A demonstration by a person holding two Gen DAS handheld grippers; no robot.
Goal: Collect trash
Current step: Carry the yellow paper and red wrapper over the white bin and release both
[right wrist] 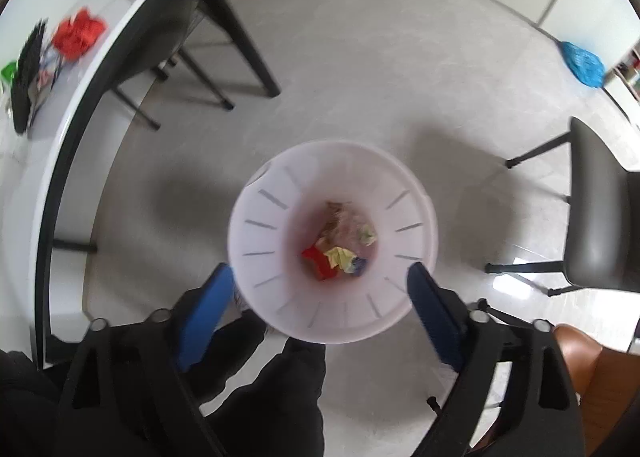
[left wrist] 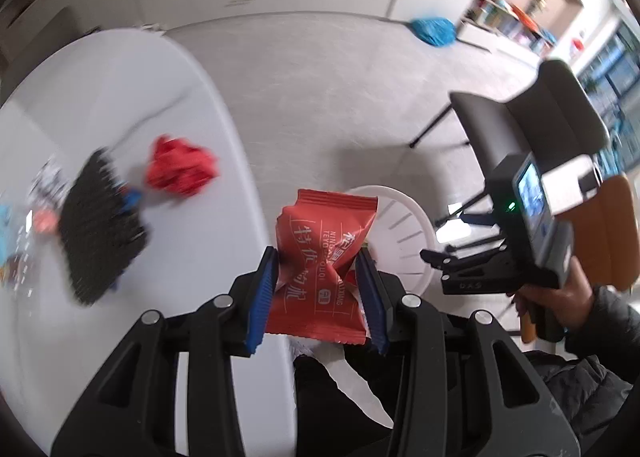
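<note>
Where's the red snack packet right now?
In the left wrist view the red snack packet is clamped in the left gripper, just off the white table edge, with the white trash bin behind it.

Red snack wrapper point(left wrist: 320, 265) pinched upright, crumpled red trash point(left wrist: 182, 171) on table, white bin point(right wrist: 332, 241) part-filled

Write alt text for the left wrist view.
The left hand-held gripper pinches a red snack wrapper beyond the white table edge, near a white bin on the floor. Crumpled red trash remains on the table.
</note>
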